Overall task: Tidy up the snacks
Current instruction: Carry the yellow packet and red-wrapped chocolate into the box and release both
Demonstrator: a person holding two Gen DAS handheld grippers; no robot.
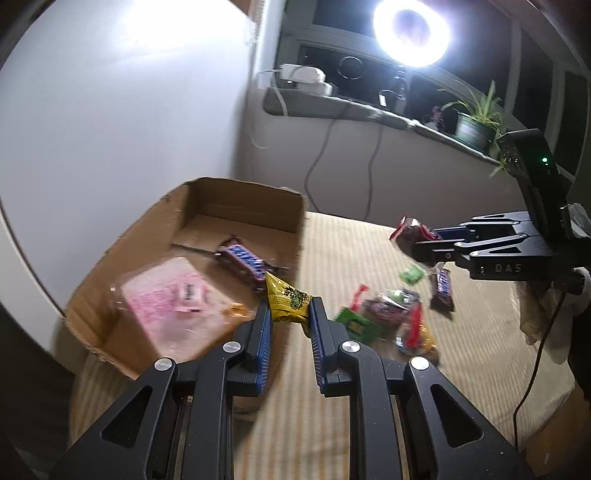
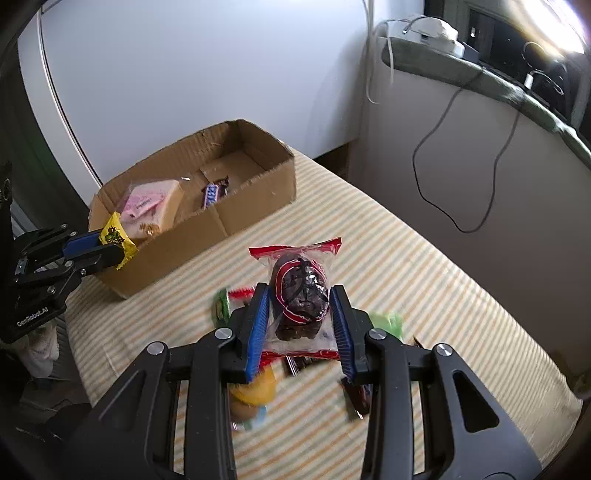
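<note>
My left gripper is shut on a yellow snack packet and holds it over the near corner of the cardboard box; it also shows in the right wrist view. The box holds a pink packet and a blue bar. My right gripper is shut on a clear red-edged packet of dark cake, held above a pile of loose snacks on the striped cloth.
The striped table cloth ends at the right and near edges. A white wall stands behind the box. A sill with a ring lamp, a plant and hanging cables runs at the back right.
</note>
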